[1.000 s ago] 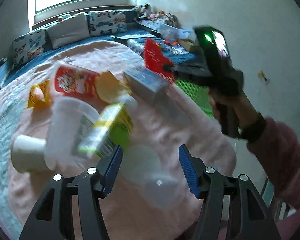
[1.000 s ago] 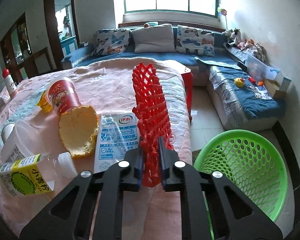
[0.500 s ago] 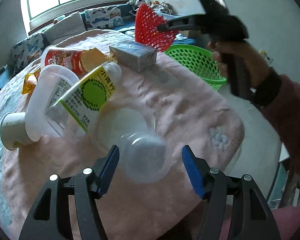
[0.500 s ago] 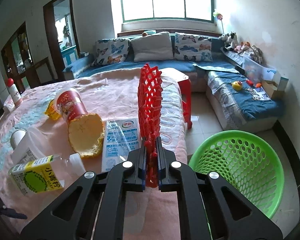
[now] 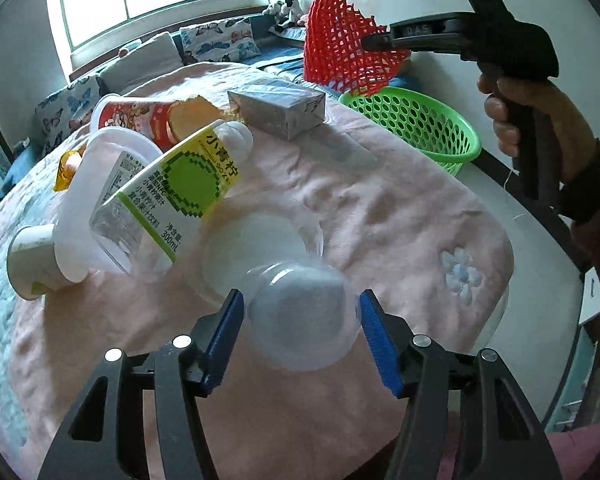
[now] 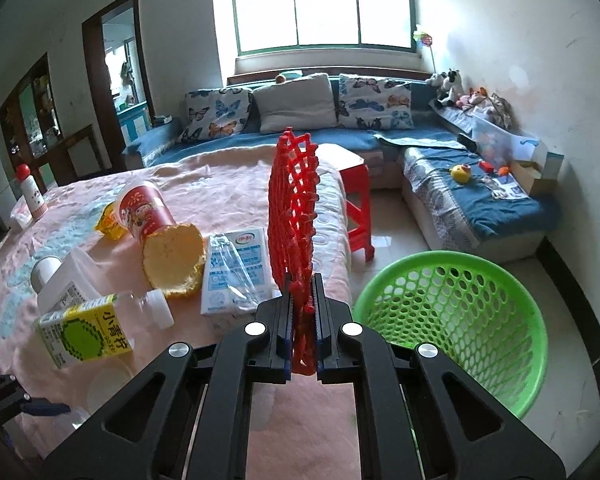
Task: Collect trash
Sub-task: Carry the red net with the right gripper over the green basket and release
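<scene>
My right gripper [image 6: 302,344] is shut on a red foam fruit net [image 6: 293,216] and holds it upright above the table edge, left of the green basket [image 6: 452,320]. In the left wrist view the net [image 5: 348,56] hangs over the basket [image 5: 416,120]. My left gripper [image 5: 300,332] is open around a clear plastic cup [image 5: 300,320] lying on the pink tablecloth; its blue pads sit on either side, not pressing it. A lime juice bottle [image 5: 180,184], a red noodle cup [image 5: 140,120] and a grey carton [image 5: 280,108] lie beyond.
A white tub [image 5: 96,184], a small white cup [image 5: 28,256] and a yellow wrapper [image 5: 66,164] lie at the table's left. A red stool [image 6: 356,204] and a blue sofa [image 6: 300,140] stand behind the table. The basket stands on the floor.
My left gripper has moved forward and down until the clear cup lies between its pads. My right gripper has lifted the red net and carried it toward the basket.
</scene>
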The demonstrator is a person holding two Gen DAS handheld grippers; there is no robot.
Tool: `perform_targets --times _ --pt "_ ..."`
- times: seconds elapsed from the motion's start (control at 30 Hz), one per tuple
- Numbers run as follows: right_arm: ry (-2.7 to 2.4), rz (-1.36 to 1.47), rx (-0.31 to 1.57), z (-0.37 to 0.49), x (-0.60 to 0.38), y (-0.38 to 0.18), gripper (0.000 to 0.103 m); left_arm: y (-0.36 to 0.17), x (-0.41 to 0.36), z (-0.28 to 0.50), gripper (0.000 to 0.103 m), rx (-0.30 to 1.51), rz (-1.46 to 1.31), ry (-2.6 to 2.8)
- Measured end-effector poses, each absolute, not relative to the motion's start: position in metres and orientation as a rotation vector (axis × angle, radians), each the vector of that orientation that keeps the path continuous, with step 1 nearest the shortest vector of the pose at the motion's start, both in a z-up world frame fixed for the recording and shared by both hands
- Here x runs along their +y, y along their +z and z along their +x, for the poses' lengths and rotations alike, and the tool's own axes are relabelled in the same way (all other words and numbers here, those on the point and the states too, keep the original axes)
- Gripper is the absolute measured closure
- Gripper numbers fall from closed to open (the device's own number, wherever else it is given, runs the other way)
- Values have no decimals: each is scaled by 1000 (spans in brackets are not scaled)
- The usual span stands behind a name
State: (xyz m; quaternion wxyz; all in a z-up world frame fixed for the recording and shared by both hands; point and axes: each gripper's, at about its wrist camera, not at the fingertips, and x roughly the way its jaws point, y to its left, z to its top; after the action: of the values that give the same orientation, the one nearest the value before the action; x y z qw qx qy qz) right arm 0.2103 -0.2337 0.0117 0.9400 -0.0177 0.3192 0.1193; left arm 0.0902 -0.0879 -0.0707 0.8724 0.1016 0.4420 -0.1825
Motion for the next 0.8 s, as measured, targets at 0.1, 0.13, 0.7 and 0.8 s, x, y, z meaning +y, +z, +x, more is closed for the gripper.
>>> perform_targets --times 0.1,0.13,0.7,0.8 --pt "239 -36 655 205 -237 10 95 -71 -89 90 45 918 221 -378" --pt "238 -35 655 203 -238 9 95 -70 -89 89 46 916 223 -377" --pt "192 -17 675 187 -262 1 95 -41 -91 87 46 859 166 -441" --pt "180 -14 684 186 -266 -2 95 -34 -94 93 46 840 154 -454"
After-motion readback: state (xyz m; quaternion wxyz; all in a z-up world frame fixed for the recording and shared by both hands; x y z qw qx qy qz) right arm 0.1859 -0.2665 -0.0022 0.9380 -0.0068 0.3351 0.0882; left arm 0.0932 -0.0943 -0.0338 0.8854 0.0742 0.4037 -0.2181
